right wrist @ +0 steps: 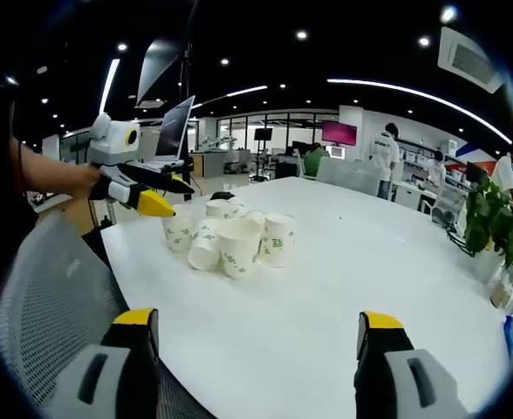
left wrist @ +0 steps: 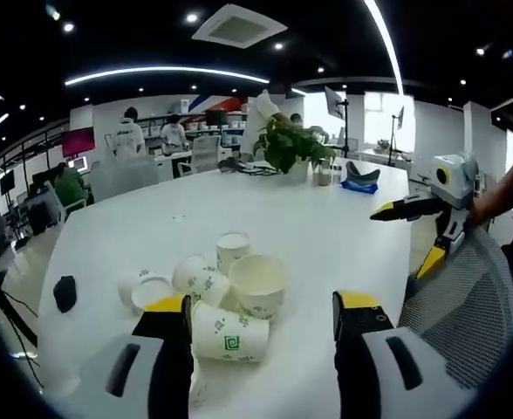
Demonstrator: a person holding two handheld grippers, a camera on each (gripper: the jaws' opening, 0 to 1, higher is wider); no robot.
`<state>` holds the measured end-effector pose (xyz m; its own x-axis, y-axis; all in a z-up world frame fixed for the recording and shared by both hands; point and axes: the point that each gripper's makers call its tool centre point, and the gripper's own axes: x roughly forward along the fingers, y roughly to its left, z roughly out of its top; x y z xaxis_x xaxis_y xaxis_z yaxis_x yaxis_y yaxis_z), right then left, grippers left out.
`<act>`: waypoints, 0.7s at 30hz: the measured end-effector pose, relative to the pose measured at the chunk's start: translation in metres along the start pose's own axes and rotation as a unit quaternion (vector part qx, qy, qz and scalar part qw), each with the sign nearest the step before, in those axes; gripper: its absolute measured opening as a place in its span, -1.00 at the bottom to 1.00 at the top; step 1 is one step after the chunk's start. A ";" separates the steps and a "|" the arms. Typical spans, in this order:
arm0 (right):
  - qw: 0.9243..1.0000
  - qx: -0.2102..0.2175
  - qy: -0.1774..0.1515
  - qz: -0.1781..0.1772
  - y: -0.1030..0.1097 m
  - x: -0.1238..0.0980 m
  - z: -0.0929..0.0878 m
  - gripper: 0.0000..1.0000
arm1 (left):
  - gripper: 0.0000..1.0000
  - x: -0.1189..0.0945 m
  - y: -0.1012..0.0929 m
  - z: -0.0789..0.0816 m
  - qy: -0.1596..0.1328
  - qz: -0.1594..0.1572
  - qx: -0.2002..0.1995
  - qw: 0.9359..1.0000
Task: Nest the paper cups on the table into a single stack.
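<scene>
**Both grippers wide and empty, cups loose in a cluster on the white table**

In the left gripper view I see my left gripper [left wrist: 263, 314] low over the near edge of the white table [left wrist: 152, 231], its two yellow-tipped jaws spread well apart with nothing clamped between them. The paper cups [left wrist: 226, 292] lie in a loose cluster just ahead of the jaws. One cup with a green logo [left wrist: 230, 336] lies on its side beside the inner face of the left-hand jaw; I cannot tell if it touches. Behind it a larger cup [left wrist: 258, 284] is tipped with its mouth towards me, one cup [left wrist: 232, 249] stands upright at the back, and others lie tumbled to the left. A small black object [left wrist: 64, 293] rests on the table well left of the cups. My right gripper [left wrist: 413, 208] comes in from the right, held beyond the table edge, above a mesh chair back [left wrist: 461, 297]. A potted plant [left wrist: 290, 144] stands at the far end of the table.

In the right gripper view my right gripper [right wrist: 258, 336] also has its jaws wide apart, empty, over bare tabletop [right wrist: 326, 288]. The cups [right wrist: 230, 236] sit further up the table, well apart from these jaws. The left gripper [right wrist: 156, 203] shows at the left, its yellow tip just beside the cluster. The plant [right wrist: 492, 218] is at the right edge.
</scene>
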<state>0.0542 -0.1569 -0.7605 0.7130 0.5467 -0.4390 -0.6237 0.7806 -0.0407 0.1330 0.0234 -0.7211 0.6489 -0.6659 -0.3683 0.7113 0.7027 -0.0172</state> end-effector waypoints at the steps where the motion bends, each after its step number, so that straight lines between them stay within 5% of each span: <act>1: 1.000 0.000 -0.001 0.001 0.000 0.000 0.000 0.92 | 0.25 0.003 0.002 0.000 -0.002 -0.001 -0.004 1.000; 21: 1.000 0.002 -0.005 -0.001 0.001 0.000 0.003 0.96 | -0.02 0.049 0.019 0.004 0.007 0.010 -0.024 1.000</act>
<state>0.0549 -0.1555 -0.7580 0.7170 0.5481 -0.4307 -0.6211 0.7828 -0.0377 0.1797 0.0032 -0.7354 0.6586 -0.6480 -0.3825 0.6839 0.7275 -0.0550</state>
